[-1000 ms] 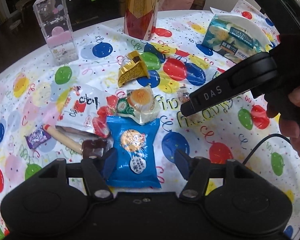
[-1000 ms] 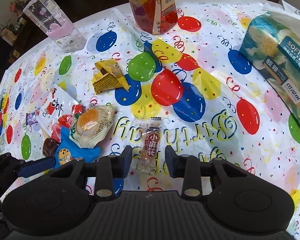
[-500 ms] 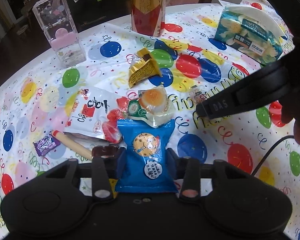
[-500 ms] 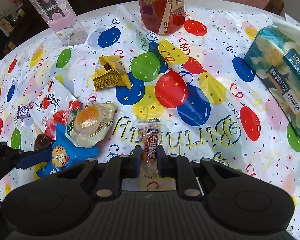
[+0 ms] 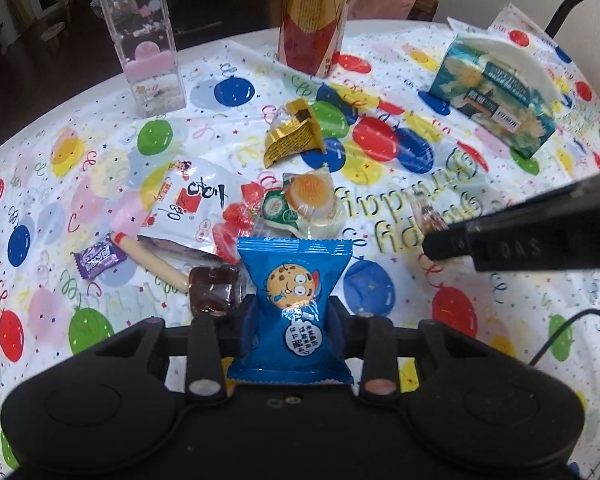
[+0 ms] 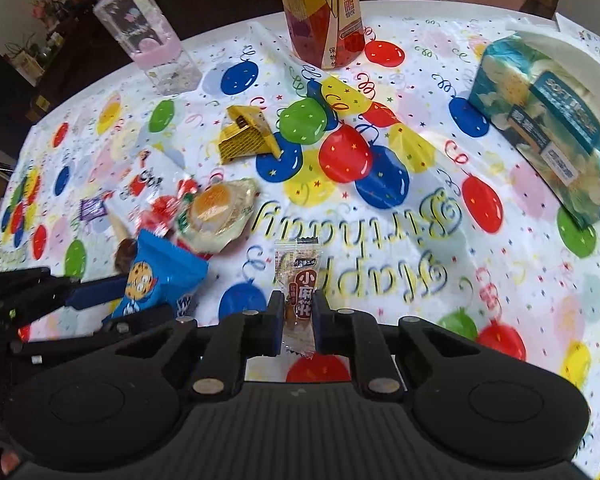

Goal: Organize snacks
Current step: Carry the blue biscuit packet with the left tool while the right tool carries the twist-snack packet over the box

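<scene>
- L gripper (image 5: 292, 312): fingers clamped on blue cookie pack (image 5: 294, 300), lifted off bench (image 5: 480, 208).
- R gripper (image 6: 296, 320): fingers pinch small brown snack sachet (image 6: 298, 280).
- Egg-yolk pastry (image 5: 308, 196) at 12 o'clock of cookie pack; yellow wedge snack (image 5: 292, 134) beyond.

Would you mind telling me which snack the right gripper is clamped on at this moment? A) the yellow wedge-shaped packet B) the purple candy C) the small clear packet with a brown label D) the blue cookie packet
C: the right gripper has its fingers closed against the small clear packet with a brown label.
</scene>
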Available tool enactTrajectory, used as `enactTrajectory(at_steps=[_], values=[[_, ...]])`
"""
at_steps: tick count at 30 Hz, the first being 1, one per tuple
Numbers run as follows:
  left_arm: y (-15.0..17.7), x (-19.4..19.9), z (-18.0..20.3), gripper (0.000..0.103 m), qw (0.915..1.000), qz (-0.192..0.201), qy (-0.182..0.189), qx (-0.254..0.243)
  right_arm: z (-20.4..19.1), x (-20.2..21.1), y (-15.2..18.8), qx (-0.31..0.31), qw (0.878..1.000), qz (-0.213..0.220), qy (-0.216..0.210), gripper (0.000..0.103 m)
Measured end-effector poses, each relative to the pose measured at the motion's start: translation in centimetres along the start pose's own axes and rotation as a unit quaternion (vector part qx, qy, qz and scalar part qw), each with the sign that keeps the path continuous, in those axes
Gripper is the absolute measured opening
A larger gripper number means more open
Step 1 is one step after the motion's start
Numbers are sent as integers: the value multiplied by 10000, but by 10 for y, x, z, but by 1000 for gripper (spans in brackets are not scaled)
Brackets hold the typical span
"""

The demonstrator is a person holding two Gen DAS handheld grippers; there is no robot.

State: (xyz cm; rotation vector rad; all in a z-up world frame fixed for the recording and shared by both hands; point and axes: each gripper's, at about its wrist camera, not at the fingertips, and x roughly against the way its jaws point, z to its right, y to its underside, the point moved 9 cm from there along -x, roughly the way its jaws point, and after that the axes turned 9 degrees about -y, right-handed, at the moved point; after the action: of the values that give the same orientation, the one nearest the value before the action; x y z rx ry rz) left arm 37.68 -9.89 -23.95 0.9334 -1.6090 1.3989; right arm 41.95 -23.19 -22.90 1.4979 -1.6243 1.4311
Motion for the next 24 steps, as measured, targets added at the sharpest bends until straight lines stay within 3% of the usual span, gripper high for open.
enactTrajectory(at_steps=[11, 24], values=[[14, 45, 3, 34, 9996, 157, 232, 103, -21, 55, 38, 72, 9997, 195, -105, 14], [53, 106, -1, 34, 9988, 320, 373, 42, -64, 105, 90, 216, 9989, 382, -176, 14]])
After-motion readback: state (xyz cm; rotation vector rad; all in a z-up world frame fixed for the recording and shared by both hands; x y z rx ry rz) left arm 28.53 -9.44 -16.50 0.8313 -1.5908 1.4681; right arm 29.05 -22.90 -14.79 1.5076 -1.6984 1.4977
